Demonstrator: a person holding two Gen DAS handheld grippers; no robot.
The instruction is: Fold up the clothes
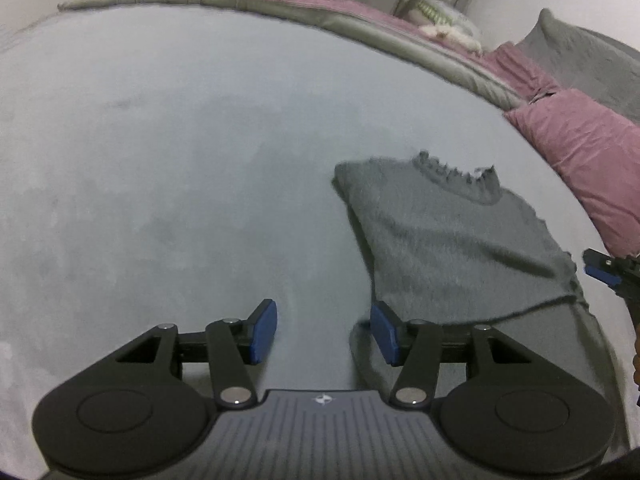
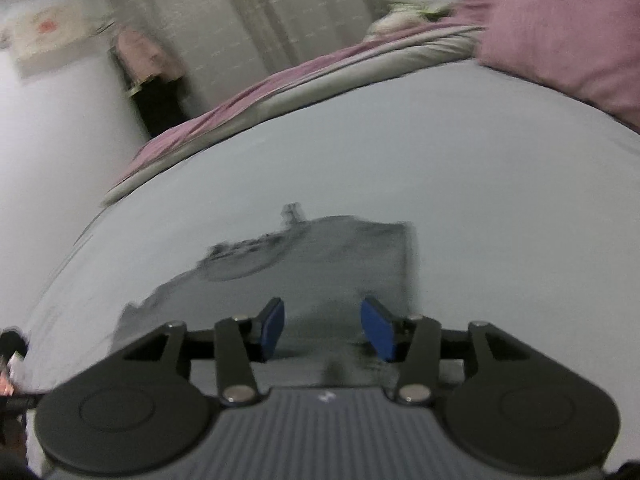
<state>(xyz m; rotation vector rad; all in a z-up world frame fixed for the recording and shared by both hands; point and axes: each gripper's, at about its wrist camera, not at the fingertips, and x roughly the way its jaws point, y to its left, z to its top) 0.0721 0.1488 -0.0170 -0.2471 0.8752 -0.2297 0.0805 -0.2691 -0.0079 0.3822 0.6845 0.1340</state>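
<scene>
A dark grey knitted top (image 1: 448,240) lies flat on the pale grey bed (image 1: 180,140), toward the side with the pink pillows (image 1: 588,160), its body already narrowed to a rough rectangle with the frayed neckline (image 1: 460,176) pointing at the far edge. The left gripper (image 1: 324,330) hovers at the garment's near left corner, jaws spread and holding nothing; the right gripper (image 2: 323,330) hangs over the near hem, jaws likewise apart and empty. The next fold looks best served by pinching both near corners at the same height and carrying the hem evenly toward the neckline, since the fuzzy, thick knit seems likely to sag and drag. The bedcover reads as smooth, short-napped cloth; a quilted grey-and-pink blanket (image 1: 320,4) is bunched along the bed's far edge
</scene>
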